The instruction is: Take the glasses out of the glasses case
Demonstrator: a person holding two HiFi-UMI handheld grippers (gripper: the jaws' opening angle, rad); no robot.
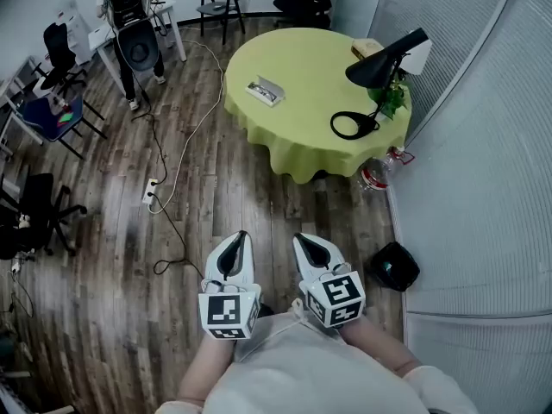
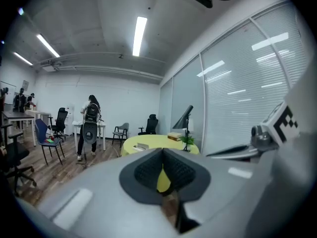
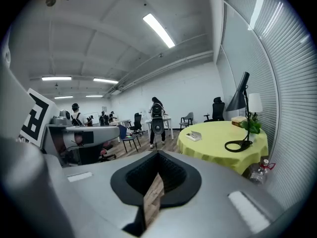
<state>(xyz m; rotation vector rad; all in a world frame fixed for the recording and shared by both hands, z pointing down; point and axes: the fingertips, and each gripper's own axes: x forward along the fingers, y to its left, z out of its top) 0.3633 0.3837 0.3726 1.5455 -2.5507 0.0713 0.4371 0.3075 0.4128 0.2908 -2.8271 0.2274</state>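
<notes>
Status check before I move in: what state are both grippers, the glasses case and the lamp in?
left gripper: jaws together, nothing held.
right gripper: jaws together, nothing held.
glasses case: lying on the table, looks open, contents too small to tell.
desk lamp: upright on the table.

We see a round yellow-green table (image 1: pixel 302 76) far off, with a glasses case (image 1: pixel 265 90) at left, a black lamp (image 1: pixel 354 125) at right and a book (image 1: pixel 366 48) at the far right.
</notes>
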